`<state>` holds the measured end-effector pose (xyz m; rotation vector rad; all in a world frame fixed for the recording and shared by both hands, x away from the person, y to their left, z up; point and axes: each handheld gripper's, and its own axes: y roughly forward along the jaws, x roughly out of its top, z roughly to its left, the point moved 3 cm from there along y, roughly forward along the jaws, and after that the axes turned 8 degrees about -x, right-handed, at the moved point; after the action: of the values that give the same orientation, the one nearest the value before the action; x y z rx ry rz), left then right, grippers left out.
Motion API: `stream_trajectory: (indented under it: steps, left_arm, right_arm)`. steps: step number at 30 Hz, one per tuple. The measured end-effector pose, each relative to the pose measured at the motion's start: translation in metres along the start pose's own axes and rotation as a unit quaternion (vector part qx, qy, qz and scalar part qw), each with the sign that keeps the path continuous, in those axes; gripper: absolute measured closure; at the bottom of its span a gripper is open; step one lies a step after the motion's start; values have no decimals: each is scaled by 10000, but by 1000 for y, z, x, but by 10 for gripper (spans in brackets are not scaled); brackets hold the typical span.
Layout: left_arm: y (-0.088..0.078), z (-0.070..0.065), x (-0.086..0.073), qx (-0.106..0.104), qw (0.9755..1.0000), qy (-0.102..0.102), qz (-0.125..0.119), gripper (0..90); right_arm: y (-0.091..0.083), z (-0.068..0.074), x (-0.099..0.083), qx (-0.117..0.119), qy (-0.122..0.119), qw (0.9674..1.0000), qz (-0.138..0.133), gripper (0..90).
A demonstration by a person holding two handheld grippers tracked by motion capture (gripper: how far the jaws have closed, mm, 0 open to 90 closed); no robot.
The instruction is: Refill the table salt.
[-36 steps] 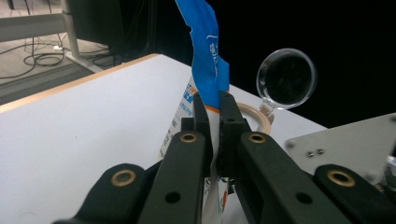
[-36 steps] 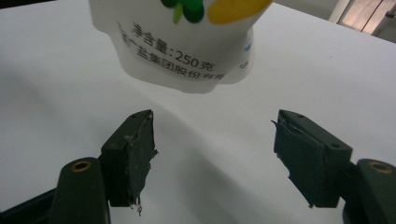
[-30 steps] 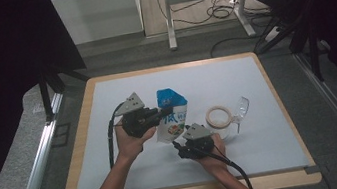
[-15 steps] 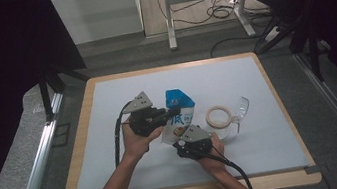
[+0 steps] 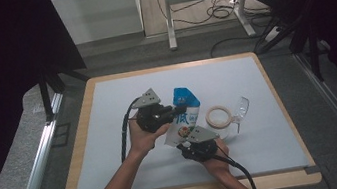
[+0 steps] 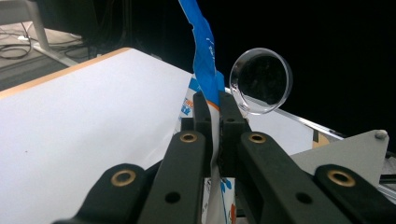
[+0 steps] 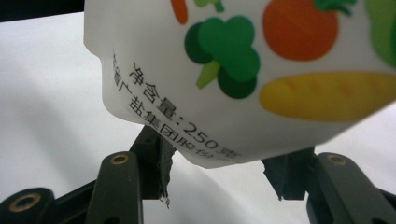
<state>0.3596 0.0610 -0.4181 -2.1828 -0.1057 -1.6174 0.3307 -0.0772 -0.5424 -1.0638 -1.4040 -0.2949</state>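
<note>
Bag: a white and blue pouch (image 5: 183,118) printed with vegetables, held up off the bench (image 5: 111,133) near its middle, between the two grippers.
Left gripper (image 5: 177,109): jaws pressed together on the bag's blue top flap, pinching the thin film flat; in the left gripper view the flap (image 6: 204,60) rises straight out of them.
Right gripper (image 5: 187,144): jaws half spread on either side of the bag's lower corner and just now closing in; in the right gripper view the corner (image 7: 205,154) sits between the pads (image 7: 163,170), and I cannot tell whether they press on it yet.
Handling: soft film, probably light to middling in weight, with loose contents that would shift and sag; glossy, so likely slippery.
Where to hold: the flat sealed top and the bottom corner look the firmest; the bulging middle would give way.
Risk: a hard pull between the two grips could tear the seal.
Nearby: a tape ring (image 5: 219,115) and a clear cup (image 5: 239,110) on its side, just right of the bag.
</note>
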Motion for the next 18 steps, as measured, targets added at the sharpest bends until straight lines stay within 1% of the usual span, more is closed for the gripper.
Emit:
stream_trajectory:
  steps: [5, 9, 15, 18]
  left_arm:
    - [7, 1, 2, -41, 10000, 14, 78, 899]
    - [11, 1, 5, -76, 9999, 32, 117, 898]
    - [17, 2, 7, -108, 9998, 17, 159, 898]
    - [19, 3, 7, -127, 9997, 23, 193, 898]
  right_arm:
    - [-4, -2, -3, 54, 116, 9999, 53, 494]
    - [-8, -4, -4, 98, 217, 9997, 23, 499]
    - [-12, -5, -6, 143, 308, 9994, 36, 501]
    - [-13, -6, -7, 151, 324, 9994, 0, 502]
